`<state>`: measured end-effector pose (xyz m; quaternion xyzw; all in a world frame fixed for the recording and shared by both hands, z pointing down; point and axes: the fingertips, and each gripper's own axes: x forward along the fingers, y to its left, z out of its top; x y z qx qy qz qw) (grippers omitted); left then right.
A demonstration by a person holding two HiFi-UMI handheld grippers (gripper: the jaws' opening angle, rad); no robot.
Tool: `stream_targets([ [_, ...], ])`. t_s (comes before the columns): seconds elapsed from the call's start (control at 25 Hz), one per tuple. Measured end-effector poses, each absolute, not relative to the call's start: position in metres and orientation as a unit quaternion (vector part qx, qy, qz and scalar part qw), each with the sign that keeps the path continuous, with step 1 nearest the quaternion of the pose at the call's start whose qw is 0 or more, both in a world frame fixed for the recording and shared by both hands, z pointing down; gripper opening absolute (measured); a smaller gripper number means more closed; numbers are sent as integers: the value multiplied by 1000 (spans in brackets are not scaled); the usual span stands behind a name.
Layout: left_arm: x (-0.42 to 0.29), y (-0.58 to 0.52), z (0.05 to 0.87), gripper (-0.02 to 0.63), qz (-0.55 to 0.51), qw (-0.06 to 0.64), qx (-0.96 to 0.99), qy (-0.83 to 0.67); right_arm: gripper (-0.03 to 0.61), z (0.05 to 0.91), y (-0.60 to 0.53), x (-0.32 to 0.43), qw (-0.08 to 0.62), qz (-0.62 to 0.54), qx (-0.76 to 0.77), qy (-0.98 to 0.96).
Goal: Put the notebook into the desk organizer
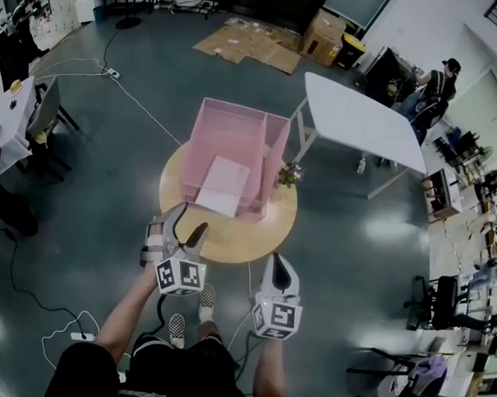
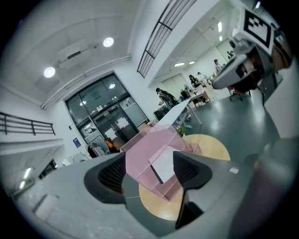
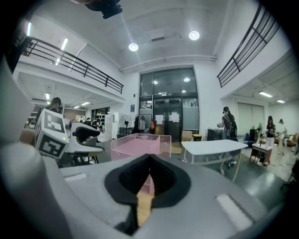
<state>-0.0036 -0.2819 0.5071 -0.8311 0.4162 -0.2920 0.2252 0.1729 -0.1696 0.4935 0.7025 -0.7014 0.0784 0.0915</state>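
Observation:
A pink desk organizer [image 1: 229, 124] stands on a round wooden table [image 1: 242, 239]. A white notebook [image 1: 223, 185] lies flat in its front tray, poking out toward me. My left gripper [image 1: 190, 221] hovers over the table's near left edge, just short of the notebook, open with nothing between its fingers. In the left gripper view the notebook [image 2: 164, 164] and organizer [image 2: 149, 144] show through the gap of the left gripper [image 2: 149, 172]. My right gripper [image 1: 276, 260] hangs off the table's near edge, shut and empty. The right gripper [image 3: 148, 161] faces the organizer [image 3: 140, 144].
A small potted flower [image 1: 289, 175] stands on the table beside the organizer's right wall. A white folding table [image 1: 360, 119] is at the right, flattened cardboard [image 1: 250, 41] lies on the floor beyond, and a cable [image 1: 137, 104] runs across the floor at left. People sit at desks far right.

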Motion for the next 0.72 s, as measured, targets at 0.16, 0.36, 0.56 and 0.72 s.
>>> stream_targets([
  [0.16, -30, -253, 471, 304, -236, 178, -847, 442, 3, 468, -148, 156, 88, 54, 705, -702],
  [0.36, -67, -214, 430, 267, -170, 139, -856, 468, 3, 442, -119, 129, 81, 35, 704, -705],
  [0.56, -100, -177, 425, 249, -129, 91, -867, 473, 3, 433, -93, 100, 76, 23, 698, -712],
  [0.72, -124, -141, 428, 224, -97, 60, -876, 468, 3, 434, -68, 76, 73, 22, 695, -715],
])
